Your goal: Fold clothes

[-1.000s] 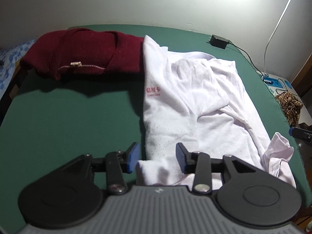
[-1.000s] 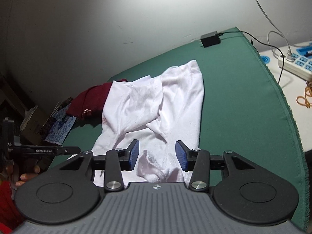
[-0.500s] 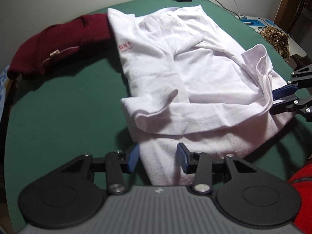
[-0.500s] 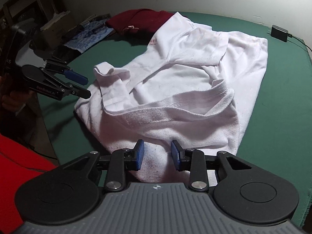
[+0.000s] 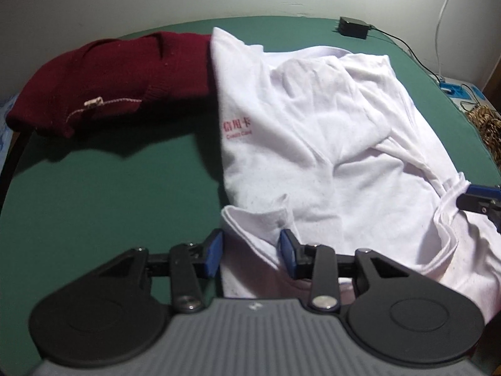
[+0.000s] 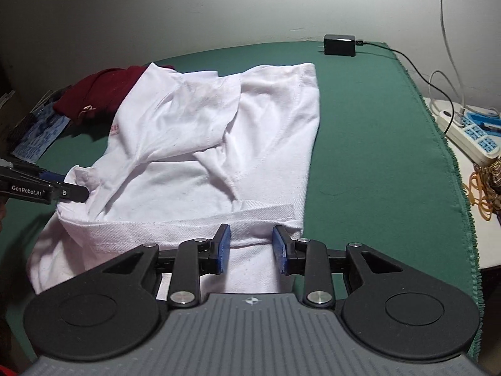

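Note:
A white T-shirt (image 5: 313,144) with small red print lies crumpled on the green table (image 5: 109,194), its near hem turned over in a folded band (image 6: 219,222). My left gripper (image 5: 250,250) is open at the shirt's near left corner, with a fold of white fabric lying between its blue pads. My right gripper (image 6: 250,247) is open at the near right edge, and the hem band passes between its fingers. In the right wrist view the left gripper (image 6: 62,188) touches the shirt's left corner. The right gripper (image 5: 479,199) shows at the left wrist view's right edge, against the fabric.
A maroon sweater (image 5: 119,75) lies at the back left, touching the shirt. A black power adapter (image 6: 339,45) with its cable sits at the far edge. Off the table's right edge are a power strip (image 6: 469,131) and orange rubber bands (image 6: 482,194). Bare green cloth (image 6: 375,156) lies right of the shirt.
Both grippers swung up and over the shirt, then came back down at its near edge. The near hem now lies folded over as a band. Both finger gaps are slightly narrower.

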`<state>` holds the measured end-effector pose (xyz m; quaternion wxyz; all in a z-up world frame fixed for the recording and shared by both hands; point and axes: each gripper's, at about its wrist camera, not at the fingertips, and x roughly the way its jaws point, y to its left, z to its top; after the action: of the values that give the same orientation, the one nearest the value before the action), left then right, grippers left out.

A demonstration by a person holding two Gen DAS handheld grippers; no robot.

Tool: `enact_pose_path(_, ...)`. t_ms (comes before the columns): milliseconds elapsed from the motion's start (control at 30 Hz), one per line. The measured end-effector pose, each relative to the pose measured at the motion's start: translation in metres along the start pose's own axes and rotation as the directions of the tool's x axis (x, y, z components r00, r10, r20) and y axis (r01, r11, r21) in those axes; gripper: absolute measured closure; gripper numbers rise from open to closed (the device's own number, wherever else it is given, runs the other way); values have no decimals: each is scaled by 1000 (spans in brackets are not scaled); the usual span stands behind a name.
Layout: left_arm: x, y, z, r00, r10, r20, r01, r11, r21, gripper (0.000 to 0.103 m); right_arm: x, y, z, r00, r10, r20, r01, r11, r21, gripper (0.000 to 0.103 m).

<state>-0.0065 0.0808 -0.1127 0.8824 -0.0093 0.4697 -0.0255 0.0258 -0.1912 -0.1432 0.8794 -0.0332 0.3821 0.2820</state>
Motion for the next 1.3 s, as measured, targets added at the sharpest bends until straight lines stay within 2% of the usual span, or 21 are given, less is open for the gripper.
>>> enact_pose_path(67, -4, 3, 2, 1000, 3, 13, -3, 1000, -27, 66, -2, -1, -2, 999, -36, 6, 36, 999, -12, 71)
enact_pose_path(133, -22, 5, 0, 998, -41, 45, 43, 998, -45, 66, -12, -2, -2, 998, -42, 43, 43, 999, -15, 71)
enact_pose_path(200, -44, 5, -5, 993, -89, 78, 93, 995, -39, 62, -31, 5, -1, 991, 23, 132, -14, 998, -67, 70)
enact_pose_path(233, -53, 1, -8, 991, -101, 91, 103, 995, -16, 57, -35, 13, 0, 989, 61, 137, -43, 990, -137, 64)
enact_pose_path(267, -62, -3, -12, 989, -107, 101, 106, 994, 13, 55, -39, 22, 1, 986, 98, 135, -69, 976, -208, 57)
enact_pose_path(367, -69, -22, -24, 992, -93, 83, 83, 990, 117, 52, -28, 50, -4, 988, 133, 83, -88, 911, -403, 54)
enact_pose_path(433, -57, -34, -31, 996, -80, 37, 73, 984, 163, 53, -14, 64, -8, 992, 120, 42, -85, 871, -484, 54)
enact_pose_path(533, -32, -49, -36, 997, -72, -24, 75, 980, 184, 57, 9, 69, -13, 998, 59, -17, -59, 847, -529, 56)
enact_pose_path(567, -23, -53, -35, 997, -63, -38, 69, 981, 180, 57, 11, 66, -12, 998, 69, -15, -67, 855, -514, 63)
enact_pose_path(600, -15, -56, -33, 998, -52, -46, 59, 983, 172, 58, 13, 60, -10, 997, 77, -20, -77, 871, -485, 74)
enact_pose_path(633, -9, -57, -30, 998, -37, -44, 44, 987, 157, 60, 14, 56, -7, 997, 77, -28, -81, 883, -462, 95)
enact_pose_path(733, 7, -60, -20, 1000, -3, -30, 6, 993, 119, 63, 11, 41, -3, 999, 53, 10, -45, 922, -383, 103)
enact_pose_path(833, 17, -59, -9, 1000, 20, -8, -19, 996, 89, 61, 11, 19, 2, 999, -7, 45, 18, 965, -260, 103)
enact_pose_path(900, 24, -59, -2, 999, 35, 6, -35, 997, 68, 60, 17, 3, 5, 1000, 6, 27, -2, 986, -168, 103)
enact_pose_path(967, 25, -63, 1, 999, 53, 9, -54, 995, 78, 60, 10, -1, 7, 998, 32, 55, -23, 989, -147, 103)
enact_pose_path(1000, 22, -66, 2, 998, 62, 9, -62, 994, 93, 62, 6, -2, 9, 997, 44, 71, -34, 990, -139, 98)
enact_pose_path(1067, 8, -68, 1, 997, 75, 36, -78, 992, 99, 62, -12, -7, 10, 987, 107, 123, -91, 988, -126, 80)
enact_pose_path(1100, 0, -68, 0, 995, 81, 54, -86, 992, 95, 61, -18, -9, 11, 985, 127, 118, -109, 983, -148, 72)
enact_pose_path(1133, -8, -66, -2, 993, 92, 68, -98, 991, 88, 55, -21, -8, 9, 986, 136, 96, -117, 976, -182, 55)
enact_pose_path(1167, -14, -64, -5, 991, 112, 76, -118, 990, 83, 52, -21, -7, 5, 987, 134, 85, -113, 970, -217, 52)
enact_pose_path(1300, -11, -50, -19, 979, 197, 48, -200, 978, 60, 51, -10, -3, -9, 992, 121, 36, -105, 947, -302, 55)
